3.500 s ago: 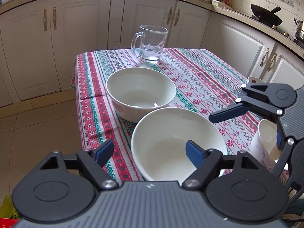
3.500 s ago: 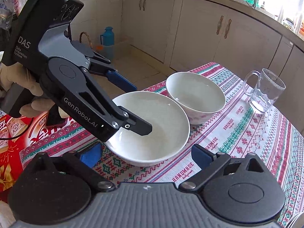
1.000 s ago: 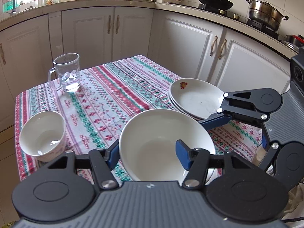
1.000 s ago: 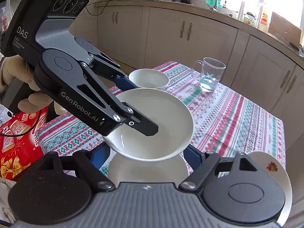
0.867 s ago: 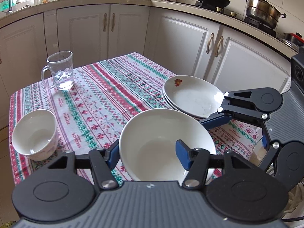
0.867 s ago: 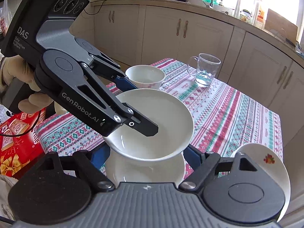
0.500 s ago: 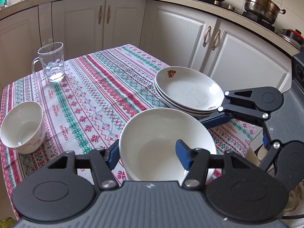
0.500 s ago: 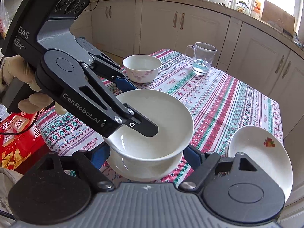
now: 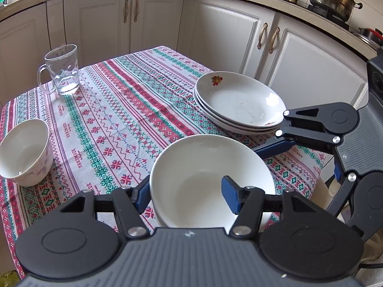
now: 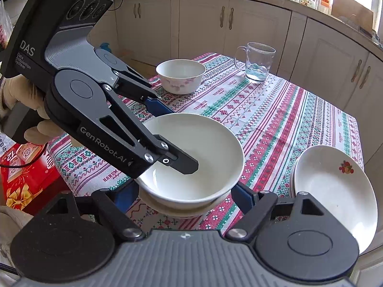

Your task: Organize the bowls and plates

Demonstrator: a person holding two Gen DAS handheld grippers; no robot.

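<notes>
My left gripper (image 9: pixel 185 192) is shut on the rim of a large white bowl (image 9: pixel 205 181), one finger inside and one outside. In the right wrist view that bowl (image 10: pixel 203 153) sits nested in a second white bowl (image 10: pixel 182 211), which my right gripper (image 10: pixel 185 197) grips from both sides. Both bowls hang just above the tablecloth. A stack of white plates (image 9: pixel 239 102) with a fruit motif lies to the right; it also shows in the right wrist view (image 10: pixel 332 189). A small floral bowl (image 9: pixel 24 153) stands at the left edge.
A glass mug (image 9: pixel 61 69) with a little water stands at the far left corner of the striped tablecloth (image 9: pixel 124 110). White kitchen cabinets (image 9: pixel 239 38) surround the table. A red box (image 10: pixel 26 172) sits on the floor by the table.
Both grippers carried the nested bowls across the table toward the plate stack and lower. The small bowl and mug now lie farther off.
</notes>
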